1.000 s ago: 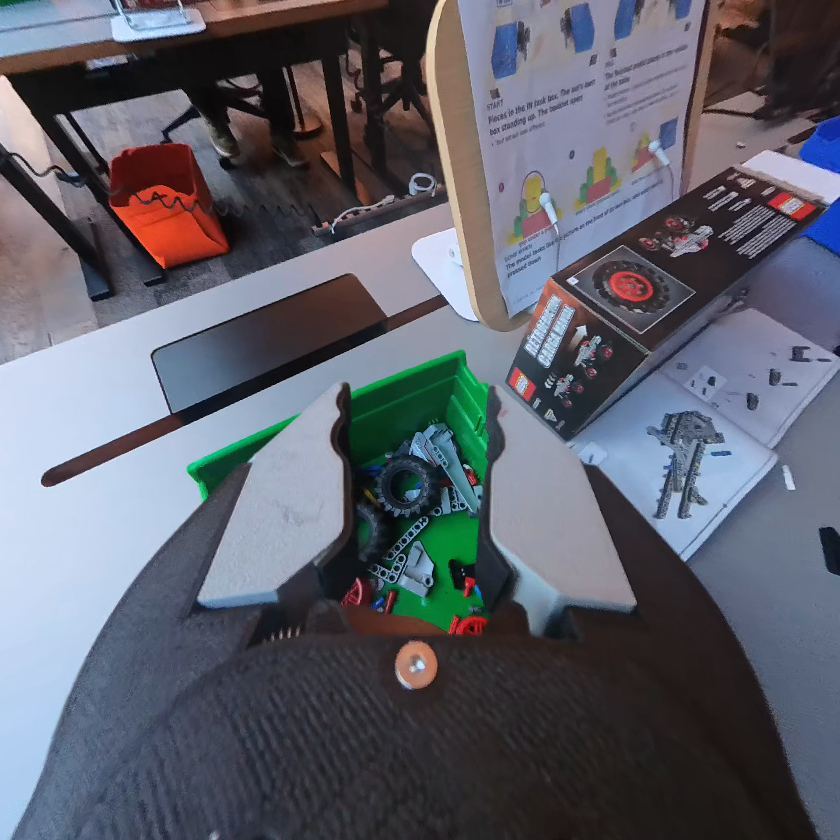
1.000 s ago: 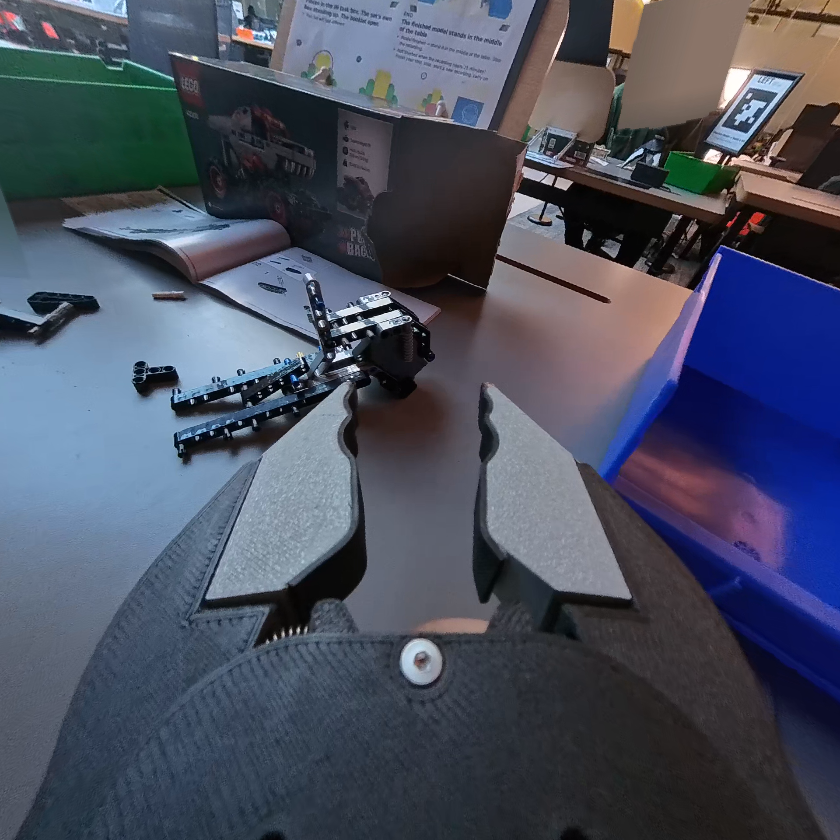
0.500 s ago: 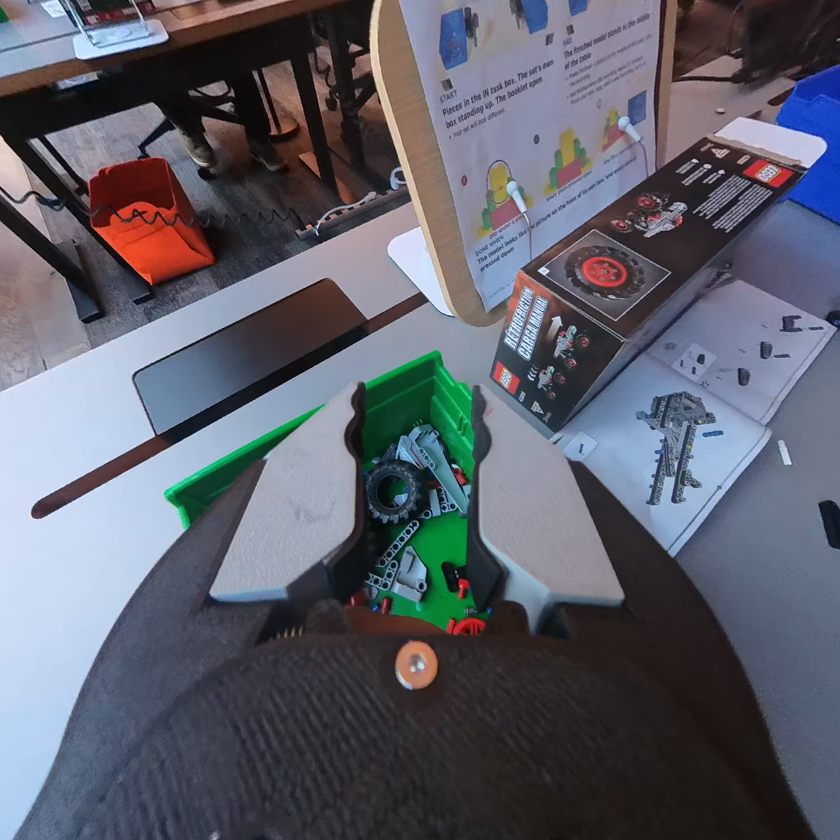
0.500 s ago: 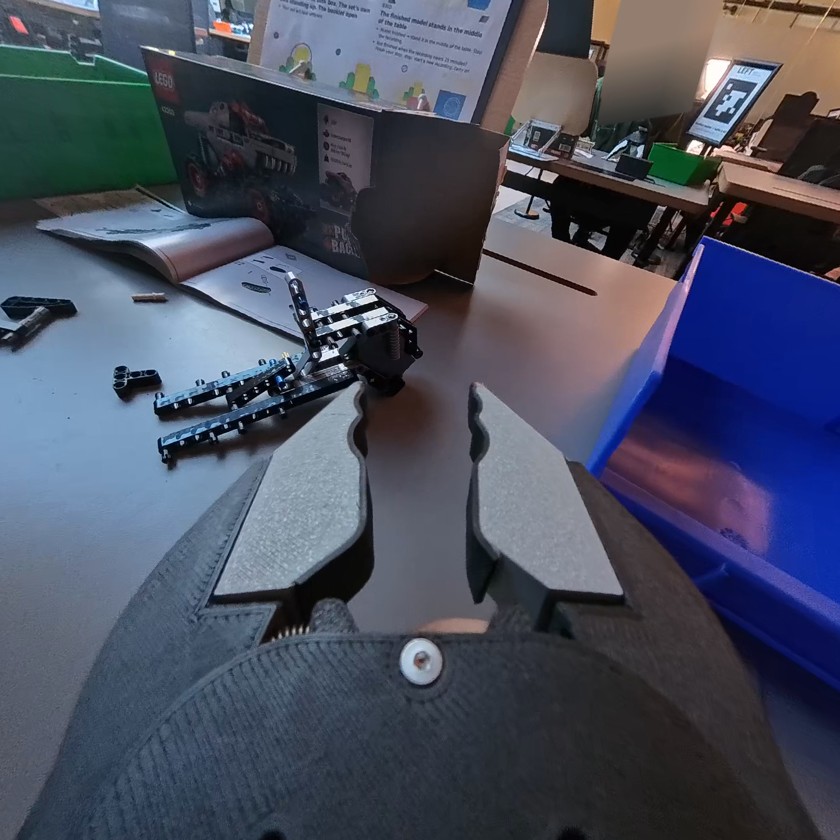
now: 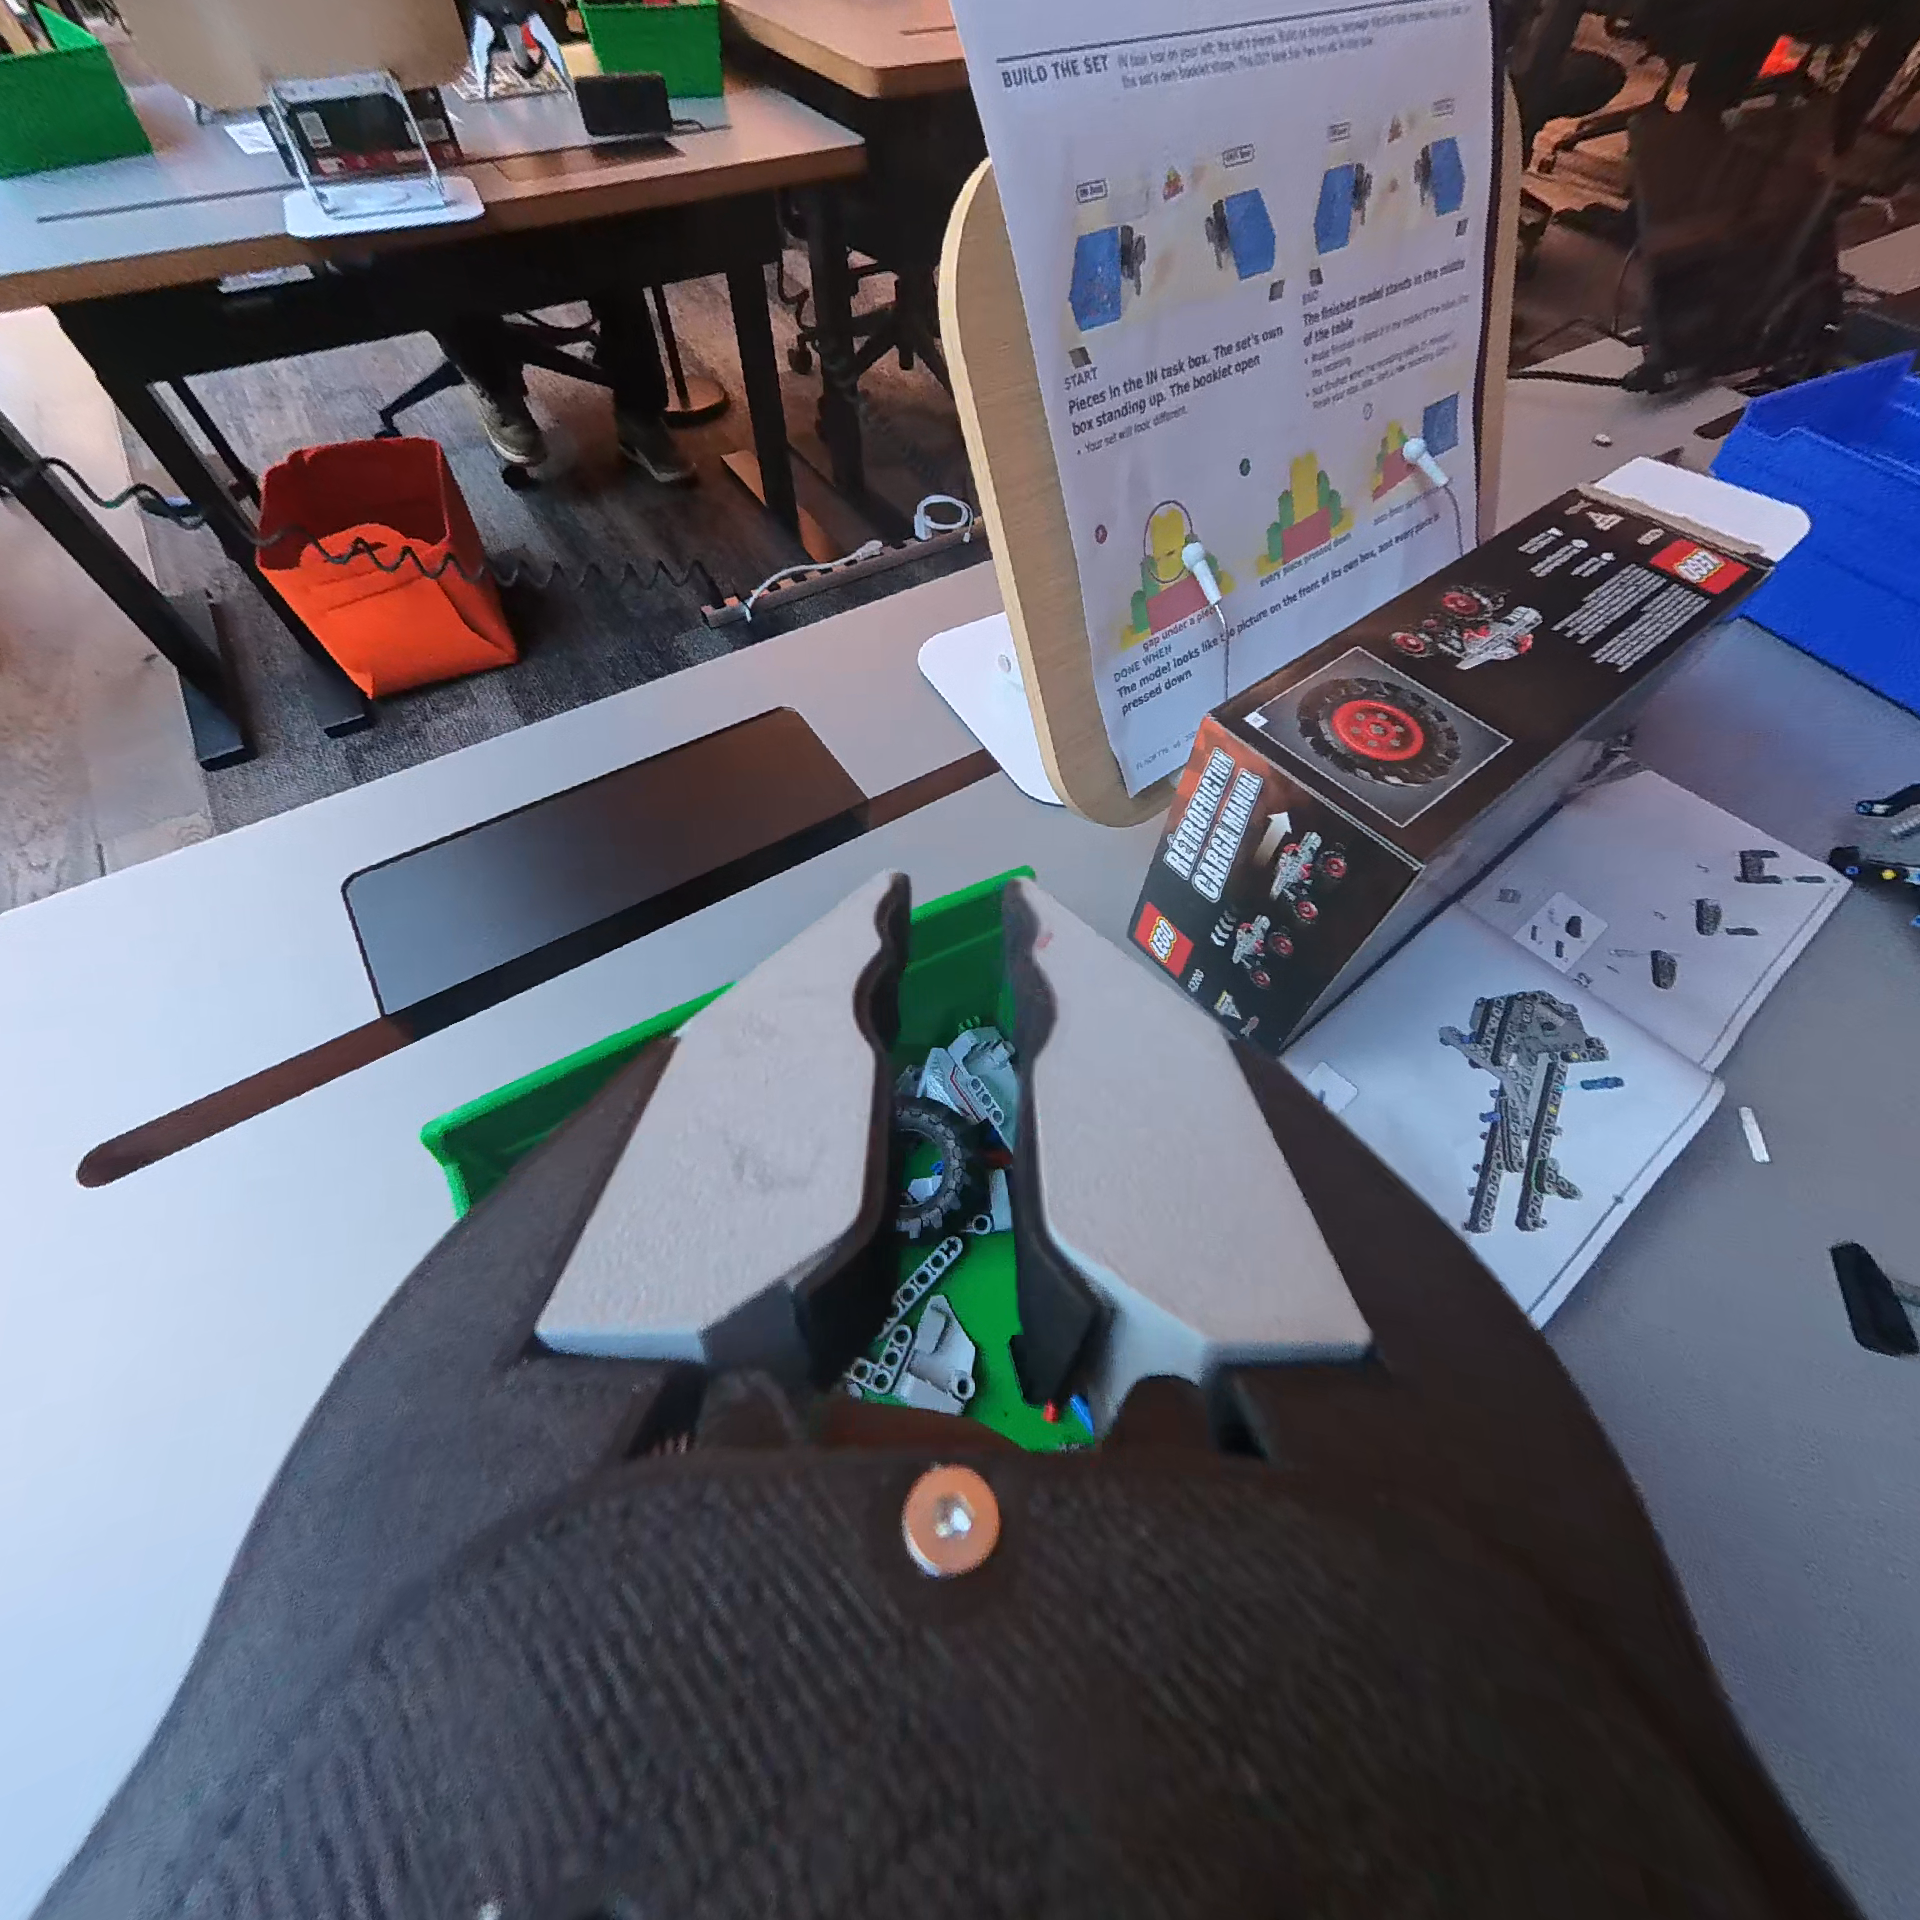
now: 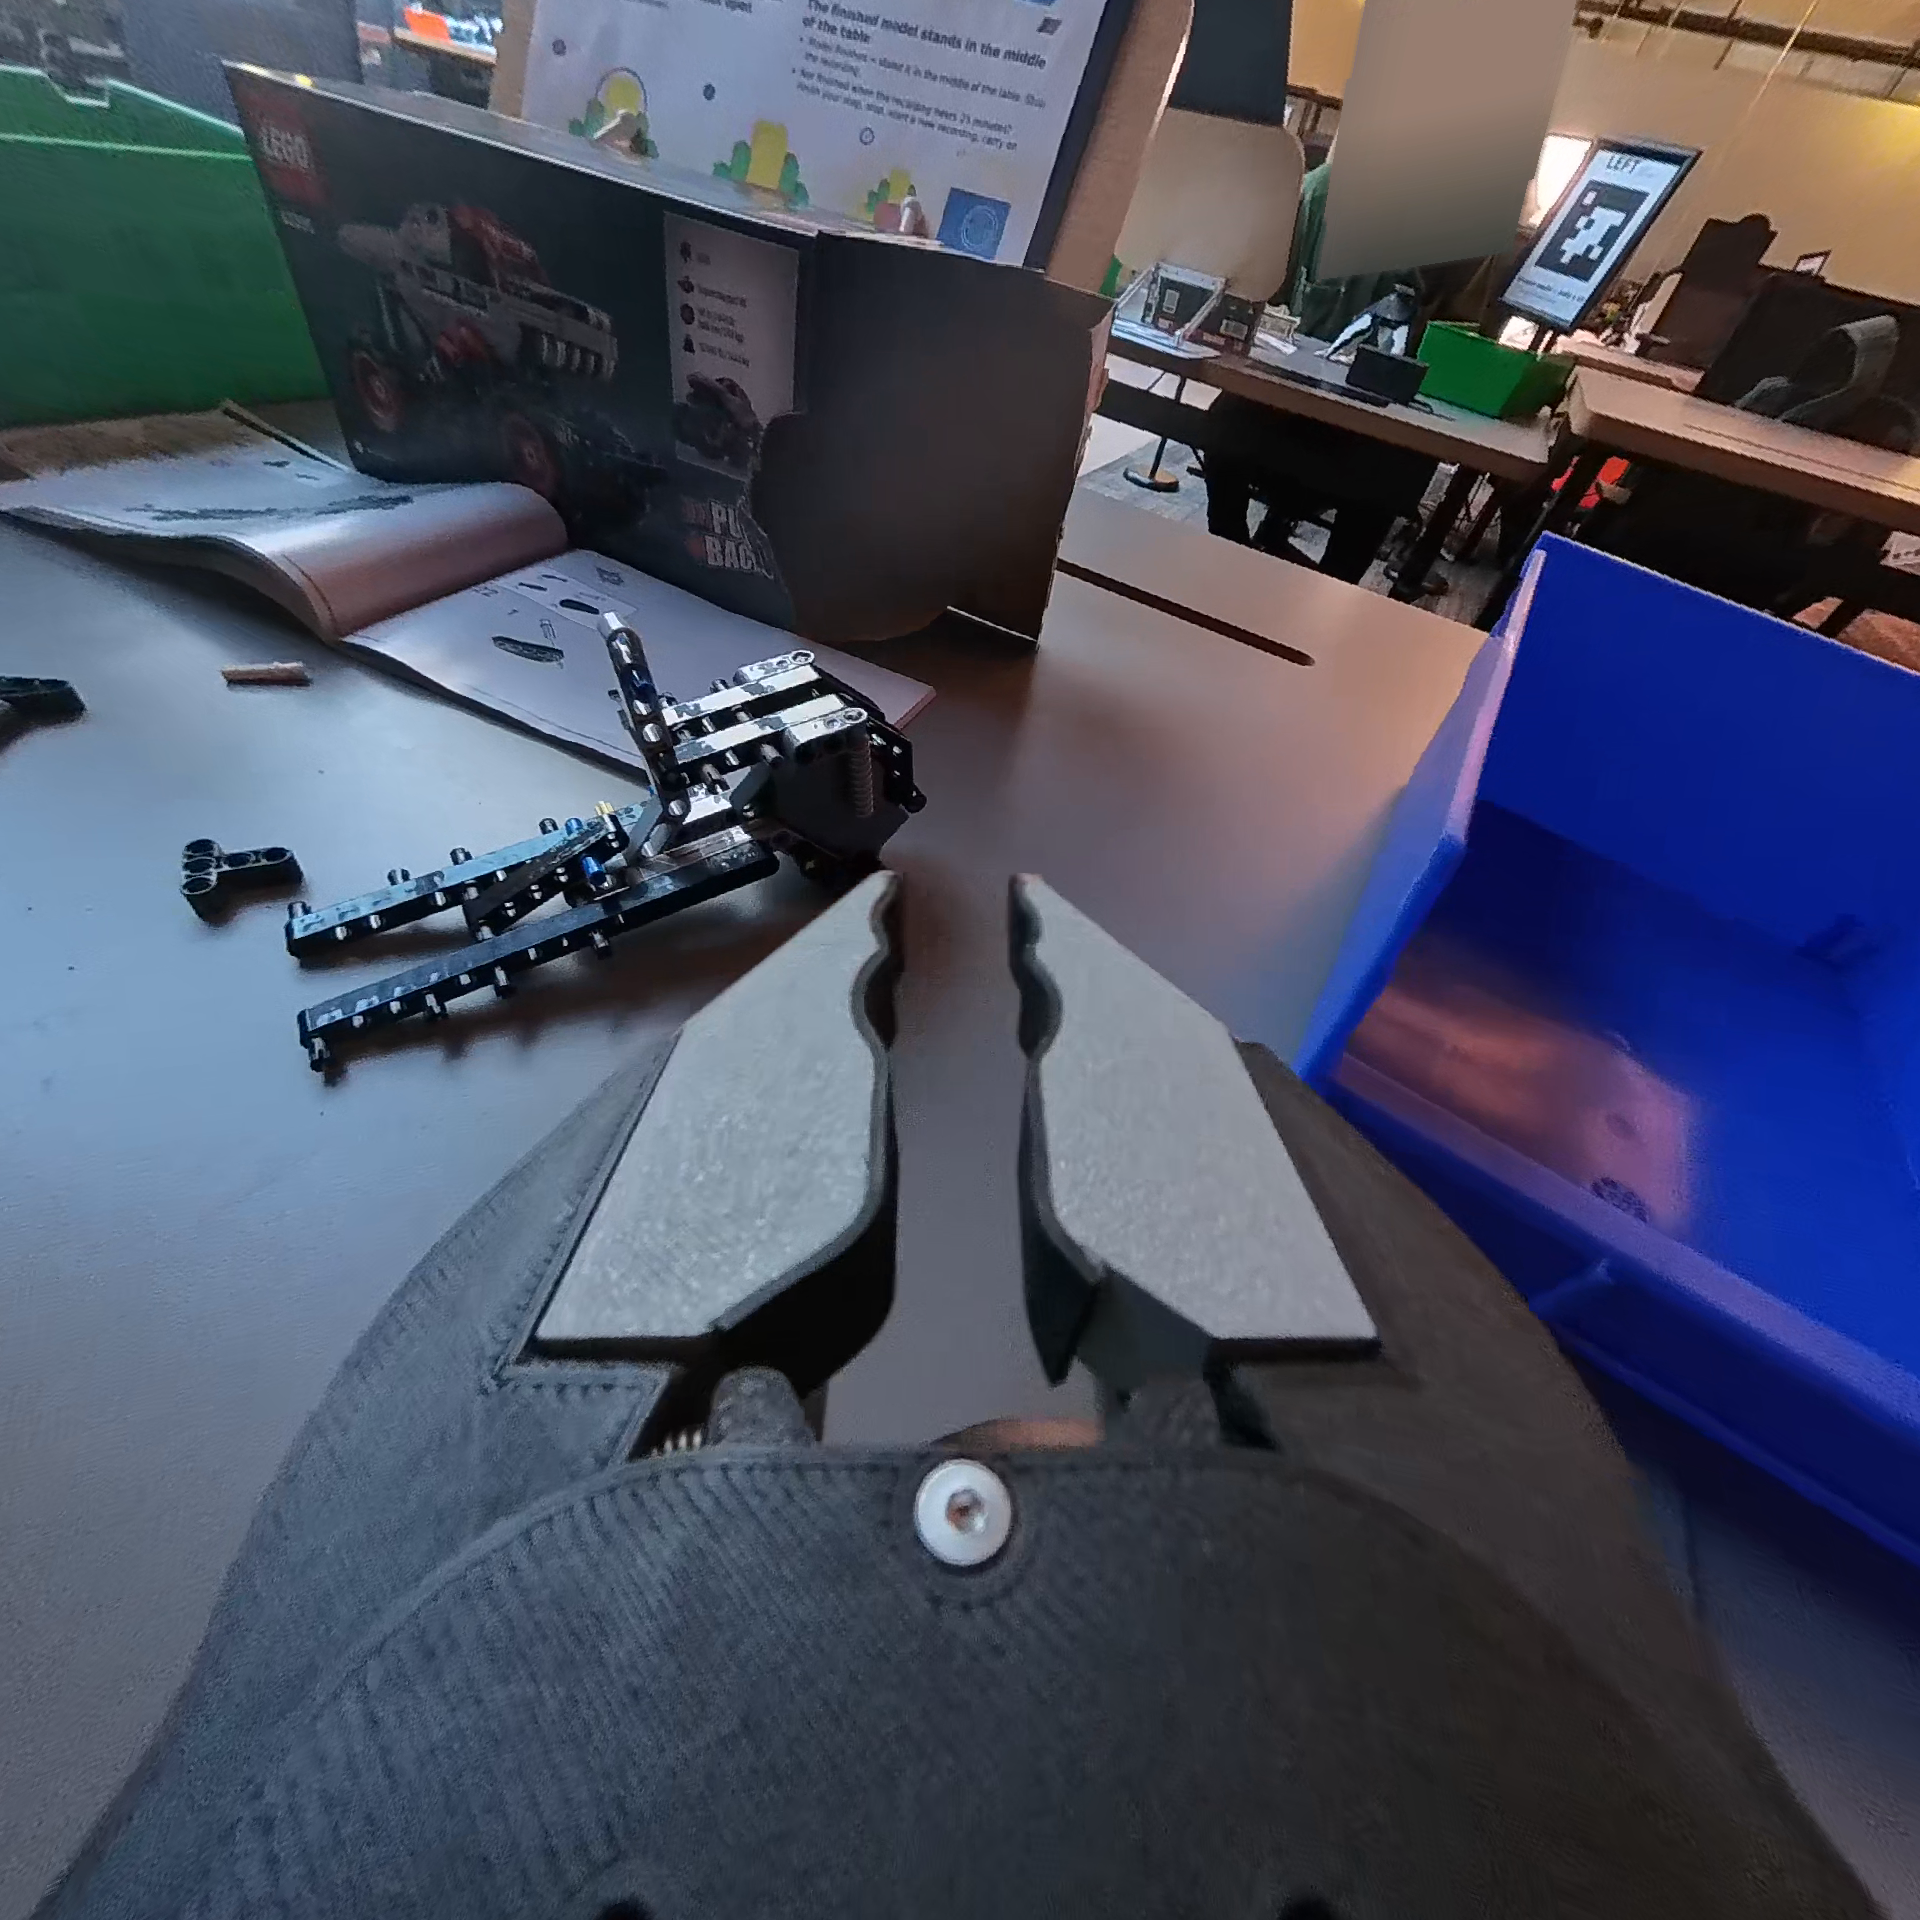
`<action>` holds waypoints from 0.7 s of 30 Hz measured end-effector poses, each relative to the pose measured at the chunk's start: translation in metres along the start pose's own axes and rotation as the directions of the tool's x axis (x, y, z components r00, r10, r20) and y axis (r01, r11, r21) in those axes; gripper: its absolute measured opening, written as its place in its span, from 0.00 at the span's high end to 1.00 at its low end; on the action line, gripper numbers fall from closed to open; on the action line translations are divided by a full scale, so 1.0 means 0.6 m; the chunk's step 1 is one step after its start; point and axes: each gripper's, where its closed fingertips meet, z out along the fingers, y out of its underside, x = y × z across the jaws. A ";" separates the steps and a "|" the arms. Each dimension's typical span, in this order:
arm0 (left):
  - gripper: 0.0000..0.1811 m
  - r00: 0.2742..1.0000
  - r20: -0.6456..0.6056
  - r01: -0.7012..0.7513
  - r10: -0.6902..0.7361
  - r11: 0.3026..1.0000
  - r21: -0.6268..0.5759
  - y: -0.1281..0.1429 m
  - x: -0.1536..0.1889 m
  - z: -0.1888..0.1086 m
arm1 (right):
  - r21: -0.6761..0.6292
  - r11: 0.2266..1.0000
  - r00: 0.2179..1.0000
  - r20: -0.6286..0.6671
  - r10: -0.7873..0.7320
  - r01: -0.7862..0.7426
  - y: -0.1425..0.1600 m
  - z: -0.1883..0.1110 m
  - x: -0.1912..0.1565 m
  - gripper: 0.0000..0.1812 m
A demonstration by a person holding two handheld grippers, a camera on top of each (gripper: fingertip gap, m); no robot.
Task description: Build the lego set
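Black plastic beams make up the half-built frame (image 6: 623,831), which lies on the table (image 6: 156,1195) just ahead and left of the right gripper (image 6: 954,883), its front end resting against the open booklet (image 6: 499,623). That gripper's fingers stand a narrow gap apart with nothing between them. The left gripper (image 5: 956,894) hovers over the green bin (image 5: 499,1132) of loose parts (image 5: 956,1101), its fingers likewise slightly apart and empty. A small black connector (image 6: 234,868) lies loose left of the frame, and the blue bin (image 6: 1662,935) stands to its right. The frame looks light and stiff, but its pinned joints would likely pop under a twist; the two long parallel beams seem the safest hold. The tyre and small parts in the bin look light and apt to slip or scatter.
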 end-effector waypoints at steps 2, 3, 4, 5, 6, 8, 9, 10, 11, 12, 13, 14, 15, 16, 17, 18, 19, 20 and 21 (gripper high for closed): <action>0.88 1.000 -0.005 -0.002 0.002 1.000 -0.004 0.001 0.002 0.002 | 0.003 1.000 1.000 0.000 0.002 -0.002 -0.001 -0.001 0.000 0.90; 0.87 1.000 -0.005 -0.004 0.004 1.000 -0.007 0.002 0.003 0.003 | 0.002 1.000 1.000 -0.002 0.000 0.000 0.000 -0.001 0.000 0.97; 0.87 1.000 -0.005 -0.006 0.006 1.000 -0.008 0.003 0.003 0.003 | -0.001 1.000 1.000 -0.002 -0.005 0.005 0.001 -0.001 0.000 1.00; 0.88 1.000 -0.007 -0.010 0.010 1.000 -0.009 0.003 0.004 0.004 | -0.006 1.000 1.000 -0.004 -0.009 0.009 0.002 0.000 0.000 1.00; 0.91 1.000 -0.012 -0.015 0.014 1.000 -0.010 0.004 0.005 0.005 | -0.009 1.000 1.000 -0.002 -0.011 0.011 0.002 0.000 -0.001 1.00; 0.96 1.000 -0.013 -0.023 0.023 1.000 -0.008 0.003 0.006 0.005 | -0.004 1.000 1.000 0.007 -0.014 0.014 0.001 0.000 -0.003 0.97; 1.00 1.000 -0.012 -0.026 0.026 1.000 -0.006 0.002 0.006 0.004 | -0.002 1.000 1.000 0.007 -0.008 0.008 0.001 0.000 -0.002 0.93; 1.00 1.000 -0.007 -0.028 0.028 1.000 -0.002 0.001 0.005 0.003 | -0.002 1.000 1.000 0.000 0.000 0.000 0.001 -0.001 0.001 0.94; 1.00 1.000 -0.003 -0.028 0.028 1.000 0.000 0.000 0.004 0.003 | -0.001 1.000 1.000 -0.005 0.006 -0.006 0.001 -0.001 0.003 1.00; 1.00 1.000 -0.002 -0.024 0.024 1.000 0.001 0.000 0.004 0.002 | 0.002 1.000 1.000 -0.007 0.005 -0.005 0.000 -0.002 0.003 1.00; 1.00 1.000 -0.002 -0.019 0.019 1.000 0.001 0.000 0.004 0.002 | 0.004 1.000 1.000 -0.007 0.002 -0.002 0.000 -0.002 0.003 1.00; 0.97 1.000 0.000 -0.014 0.014 1.000 0.000 0.000 0.003 0.002 | 0.005 1.000 1.000 -0.004 -0.003 0.003 -0.001 -0.002 0.001 1.00; 0.93 1.000 0.002 -0.009 0.009 1.000 0.000 0.000 0.002 0.003 | 0.007 1.000 1.000 0.000 -0.009 0.009 -0.001 -0.002 0.000 1.00; 0.90 1.000 -0.002 -0.006 0.006 1.000 0.002 0.000 0.003 0.003 | 0.008 1.000 1.000 0.001 -0.013 0.013 -0.001 -0.002 -0.001 0.95; 0.90 1.000 -0.006 -0.005 0.005 1.000 0.003 0.000 0.004 0.003 | 0.007 1.000 1.000 -0.002 -0.012 0.012 -0.001 -0.002 -0.001 0.94; 0.90 1.000 -0.006 -0.006 0.006 1.000 0.002 0.000 0.005 0.004 | 0.007 1.000 1.000 -0.002 -0.011 0.011 -0.001 -0.003 0.000 0.94; 0.90 1.000 -0.004 -0.009 0.009 1.000 0.002 0.000 0.005 0.004 | 0.009 1.000 1.000 -0.001 -0.011 0.011 -0.001 -0.003 0.000 0.95; 0.89 1.000 -0.002 -0.011 0.011 1.000 0.002 0.000 0.006 0.004 | 0.010 1.000 1.000 0.000 -0.011 0.011 -0.002 -0.003 -0.001 0.96; 0.89 1.000 -0.003 -0.013 0.013 1.000 0.003 0.000 0.007 0.004 | 0.009 1.000 1.000 0.003 -0.012 0.012 -0.001 -0.004 -0.001 1.00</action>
